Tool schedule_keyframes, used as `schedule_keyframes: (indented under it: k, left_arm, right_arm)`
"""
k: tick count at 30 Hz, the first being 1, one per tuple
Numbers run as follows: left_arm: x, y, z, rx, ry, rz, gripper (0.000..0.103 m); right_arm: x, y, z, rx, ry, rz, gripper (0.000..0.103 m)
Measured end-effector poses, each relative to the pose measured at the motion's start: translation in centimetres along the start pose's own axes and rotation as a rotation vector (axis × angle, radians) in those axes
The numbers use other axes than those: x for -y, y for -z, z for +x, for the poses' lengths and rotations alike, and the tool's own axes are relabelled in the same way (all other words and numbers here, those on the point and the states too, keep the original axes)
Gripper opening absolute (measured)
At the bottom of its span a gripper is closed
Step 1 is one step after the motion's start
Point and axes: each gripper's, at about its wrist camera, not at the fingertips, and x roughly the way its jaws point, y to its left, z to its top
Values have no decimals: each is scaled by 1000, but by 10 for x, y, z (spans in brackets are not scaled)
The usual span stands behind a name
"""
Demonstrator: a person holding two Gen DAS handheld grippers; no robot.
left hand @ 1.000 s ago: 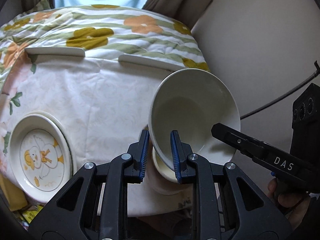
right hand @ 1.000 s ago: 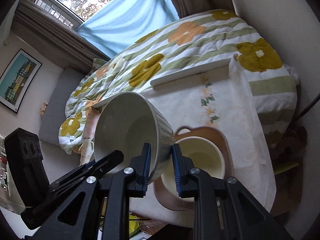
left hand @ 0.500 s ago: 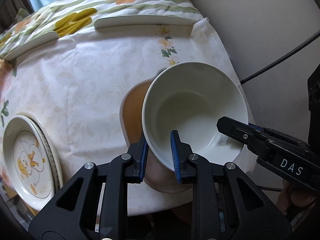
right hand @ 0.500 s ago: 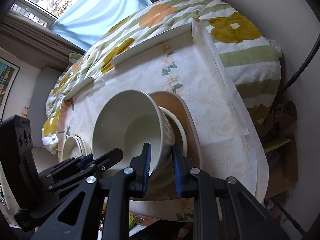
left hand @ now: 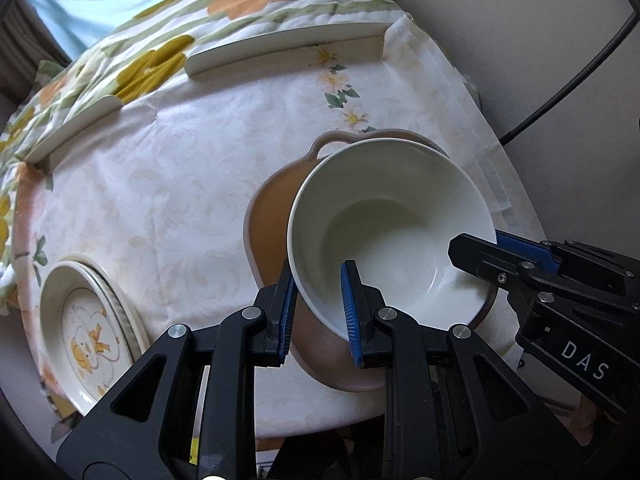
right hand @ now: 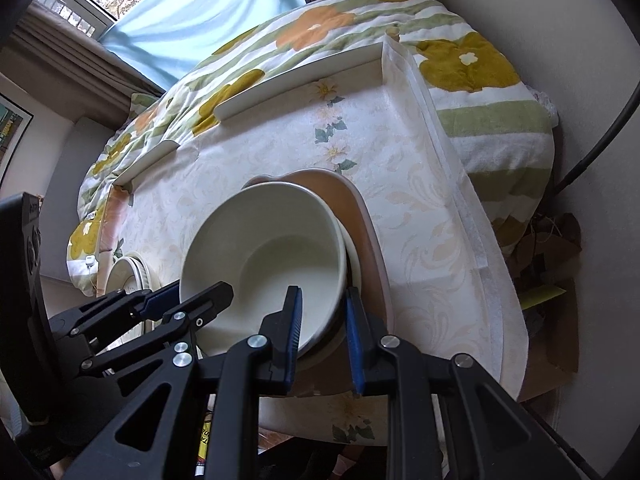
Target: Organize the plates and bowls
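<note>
A white ribbed bowl [left hand: 392, 232] sits level inside a smaller cream bowl, whose rim [right hand: 354, 268] shows only in the right wrist view, on a brown handled plate [left hand: 272, 216] near the table's right edge. My left gripper [left hand: 318, 312] straddles the bowl's near-left rim, its jaws slightly spread, one inside and one outside. My right gripper [right hand: 322, 328] straddles the bowl's [right hand: 264, 256] right rim the same way. The right gripper [left hand: 516, 256] also shows in the left wrist view, and the left gripper [right hand: 176, 300] in the right wrist view.
A stack of plates with a duck picture [left hand: 86, 336] lies at the table's left front. The floral tablecloth [left hand: 168, 184] covers the table, with raised white rails [left hand: 288, 46] at the back. A flowered quilt [right hand: 312, 36] lies behind. A black cable [left hand: 576, 80] hangs right.
The tilted white bowl has come down and levelled into the cream bowl on the brown plate. Both grippers' jaws have widened a little on its rim.
</note>
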Motion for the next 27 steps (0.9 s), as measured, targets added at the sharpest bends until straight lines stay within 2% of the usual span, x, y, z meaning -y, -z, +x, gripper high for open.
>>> schedule_keyframes:
  k: [10, 18, 22, 27]
  left_arm:
    - [0, -1, 1, -1, 1, -15, 19]
    - [0, -2, 2, -37, 1, -19, 20]
    - [-3, -1, -10, -8, 16, -33, 20]
    - [-16, 0, -45, 76, 42, -41, 21]
  right_arm:
    - [0, -3, 1, -12, 3, -11, 20]
    - [2, -7, -2, -32, -10, -7, 20]
    - [4, -10, -15, -7, -30, -5, 20]
    - [8, -14, -39, 25, -49, -35, 20]
